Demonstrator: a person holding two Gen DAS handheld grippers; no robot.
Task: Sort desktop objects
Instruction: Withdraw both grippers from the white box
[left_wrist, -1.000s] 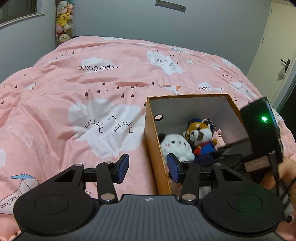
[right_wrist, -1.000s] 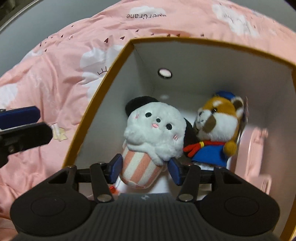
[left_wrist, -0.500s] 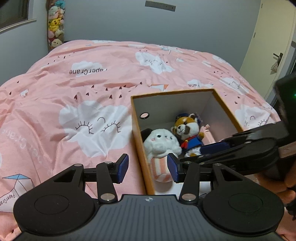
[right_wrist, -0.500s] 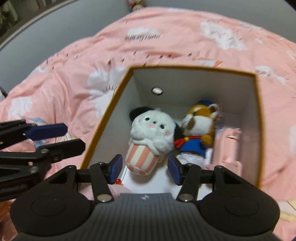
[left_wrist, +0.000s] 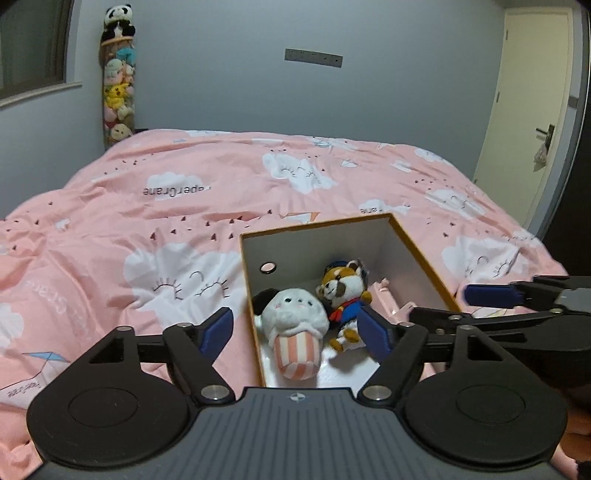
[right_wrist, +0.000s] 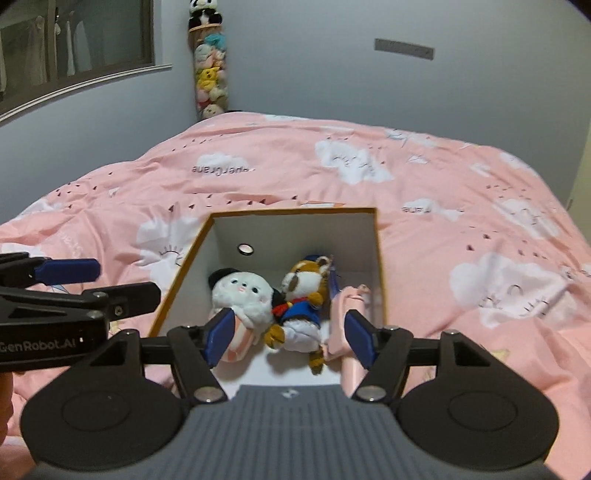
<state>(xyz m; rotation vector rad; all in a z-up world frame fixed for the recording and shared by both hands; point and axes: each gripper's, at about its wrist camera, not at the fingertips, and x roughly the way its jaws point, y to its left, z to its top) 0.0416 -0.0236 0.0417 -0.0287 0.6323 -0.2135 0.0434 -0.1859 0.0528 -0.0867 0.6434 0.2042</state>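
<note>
From your left wrist camera, your left gripper (left_wrist: 297, 328) hangs above the near edge of the box (left_wrist: 417, 254) with its blue-padded fingers (left_wrist: 218, 328) spread wide and nothing between them. The orange-rimmed box sits on the pink cloud-print bedspread (left_wrist: 147, 229), and inside it the white popcorn plush (left_wrist: 295, 325) lies beside the red panda plush (left_wrist: 345, 291), the two touching. Your right gripper (left_wrist: 461, 304) reaches in from the right side, just beside the box's right wall. From your right wrist camera, your right gripper (right_wrist: 290, 334) is also parted and empty, held over the box (right_wrist: 380, 266) with both plush toys visible past its fingers. A pink item (right_wrist: 345, 317) leans against the right inner wall, next to the red panda plush (right_wrist: 303, 295). Your left gripper (right_wrist: 110, 280) sits to the left, outside the box.
</note>
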